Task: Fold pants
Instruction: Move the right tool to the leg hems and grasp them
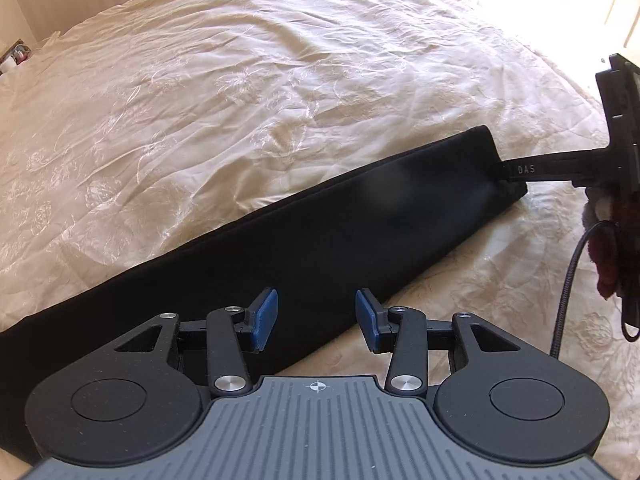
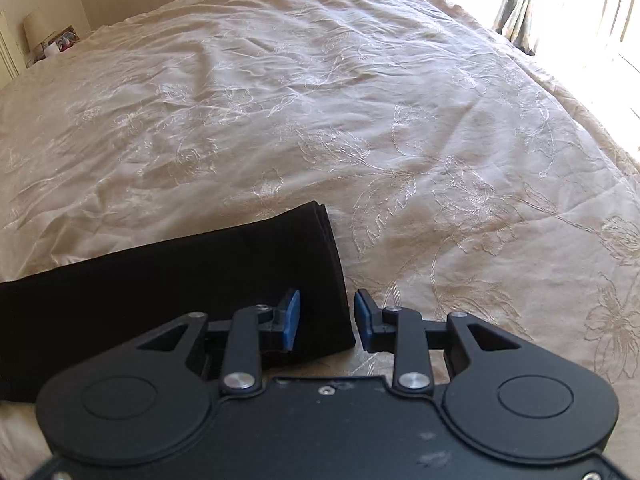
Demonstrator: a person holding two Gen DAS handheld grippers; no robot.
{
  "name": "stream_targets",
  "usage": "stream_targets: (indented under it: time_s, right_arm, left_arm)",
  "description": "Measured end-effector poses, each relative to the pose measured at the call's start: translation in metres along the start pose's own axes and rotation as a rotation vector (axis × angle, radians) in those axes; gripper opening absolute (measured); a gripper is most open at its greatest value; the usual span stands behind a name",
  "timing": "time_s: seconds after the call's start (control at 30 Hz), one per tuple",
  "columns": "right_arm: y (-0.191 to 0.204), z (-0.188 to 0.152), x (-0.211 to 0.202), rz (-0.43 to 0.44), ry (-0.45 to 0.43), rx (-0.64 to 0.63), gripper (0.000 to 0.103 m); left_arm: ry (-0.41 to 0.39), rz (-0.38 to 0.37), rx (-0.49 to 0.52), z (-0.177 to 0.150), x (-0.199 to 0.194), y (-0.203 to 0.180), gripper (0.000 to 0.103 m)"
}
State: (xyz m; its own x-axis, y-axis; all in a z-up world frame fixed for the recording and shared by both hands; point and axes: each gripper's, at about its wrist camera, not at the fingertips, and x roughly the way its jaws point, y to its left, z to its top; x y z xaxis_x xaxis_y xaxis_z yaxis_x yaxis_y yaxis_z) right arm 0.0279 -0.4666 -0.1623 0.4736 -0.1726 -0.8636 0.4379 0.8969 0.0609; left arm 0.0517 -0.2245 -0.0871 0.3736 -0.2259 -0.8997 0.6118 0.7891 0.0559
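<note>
Pants (image 1: 304, 236): black, soft, limp, light; folded lengthwise on bed (image 1: 200, 100). We would pinch the layered hem. Left gripper (image 1: 316, 318) and right gripper (image 2: 327, 318): fingers released.

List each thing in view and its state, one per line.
Pants: folded lengthwise into a long strip, flat on the bed.
Bedspread: wrinkled.
Left hand-held gripper: open, empty.
Right hand-held gripper: open, straddling the end of the pants.

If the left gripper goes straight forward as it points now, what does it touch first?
Most likely the black pants: the open left gripper points at them on the bedspread, though depth is unclear.
</note>
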Motion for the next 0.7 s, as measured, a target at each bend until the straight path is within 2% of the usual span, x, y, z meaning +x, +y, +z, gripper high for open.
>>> stream_targets:
  time_s: [0.13,0.4,0.57,0.7]
  right_arm:
    - [-0.01,0.012,0.019,0.056,0.023,0.013,0.033]
    - [-0.052,0.013,0.018,0.275,0.116,0.155,0.037]
    - [-0.064,-0.001,0.009,0.339,0.141,0.216,0.041]
    - [-0.062,-0.004,0.019,0.369,0.161,0.224,0.044]
  left_arm:
    - [0.013,0.018,0.03,0.01,0.02,-0.012,0.042]
    - [0.102,0.057,0.025,0.025,0.072,-0.007,0.042]
    - [0.137,0.052,-0.04,0.036,0.093,0.013,0.043]
    - [0.144,0.054,-0.063,0.042,0.101,0.022,0.05]
